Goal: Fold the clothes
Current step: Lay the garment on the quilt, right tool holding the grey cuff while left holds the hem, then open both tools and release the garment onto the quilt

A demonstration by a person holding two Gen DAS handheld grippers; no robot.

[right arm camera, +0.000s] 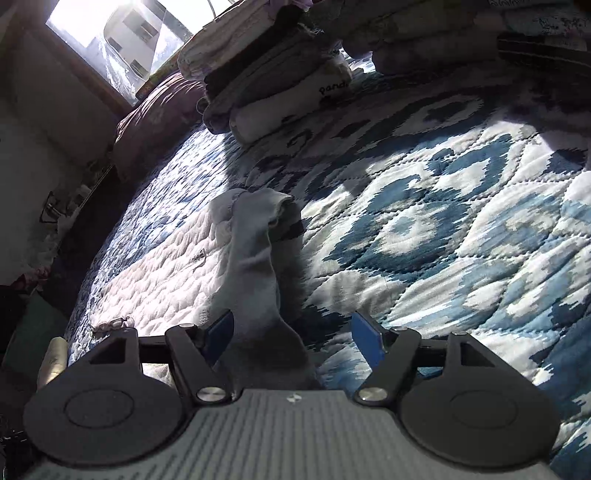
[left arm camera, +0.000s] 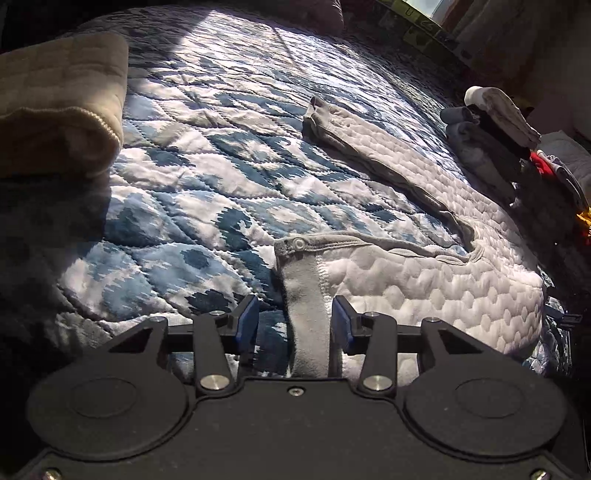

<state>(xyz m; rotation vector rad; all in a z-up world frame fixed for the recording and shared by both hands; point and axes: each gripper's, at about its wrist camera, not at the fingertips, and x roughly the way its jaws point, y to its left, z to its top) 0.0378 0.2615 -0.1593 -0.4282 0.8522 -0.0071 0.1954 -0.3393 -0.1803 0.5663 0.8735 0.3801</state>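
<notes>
Sun is streaming from the window (right arm camera: 110,33) across the blue-and-white quilted bed (left arm camera: 207,177), with folded stacks (right arm camera: 266,85) sitting at its far edge. The grey onesie (left arm camera: 424,273) is lying flat on the quilt, its sleeve (left arm camera: 369,147) stretching away diagonally. Both the left hand-held gripper (left arm camera: 294,321) and the right hand-held gripper (right arm camera: 291,332) are hanging open, a fabric strip lying between each pair of fingers.

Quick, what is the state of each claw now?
Left claw: open, around a grey cuff of the baby suit.
Right claw: open, grey sleeve between its fingers.
</notes>
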